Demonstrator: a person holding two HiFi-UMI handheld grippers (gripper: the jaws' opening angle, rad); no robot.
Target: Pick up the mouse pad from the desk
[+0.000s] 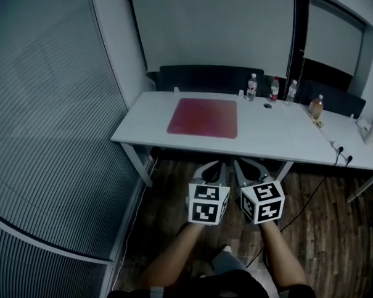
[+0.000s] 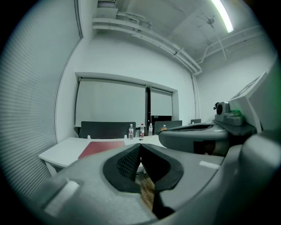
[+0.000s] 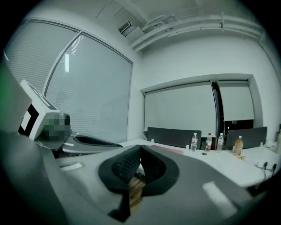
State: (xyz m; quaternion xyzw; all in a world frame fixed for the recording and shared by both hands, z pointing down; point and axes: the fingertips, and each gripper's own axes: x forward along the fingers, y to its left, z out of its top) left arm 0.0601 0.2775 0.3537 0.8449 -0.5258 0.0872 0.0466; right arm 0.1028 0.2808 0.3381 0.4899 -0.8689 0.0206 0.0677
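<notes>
A dark red mouse pad [image 1: 203, 117] lies flat on the left part of a white desk [image 1: 272, 138]. It also shows in the left gripper view as a red mouse pad [image 2: 102, 148] beyond the jaws, and as a thin red strip of mouse pad [image 3: 169, 150] in the right gripper view. Both grippers hang side by side in front of the desk, well short of the pad. My left gripper [image 1: 219, 165] is shut with nothing in it. My right gripper [image 1: 239, 164] is shut and empty too.
Three water bottles [image 1: 251, 87] and an orange drink bottle [image 1: 317, 106] stand along the desk's back edge, with a small dark object [image 1: 267, 105] near them. Dark chairs [image 1: 202, 78] sit behind. A blind-covered glass wall [image 1: 43, 120] runs along the left. Cables [image 1: 342, 151] hang at the desk's right front.
</notes>
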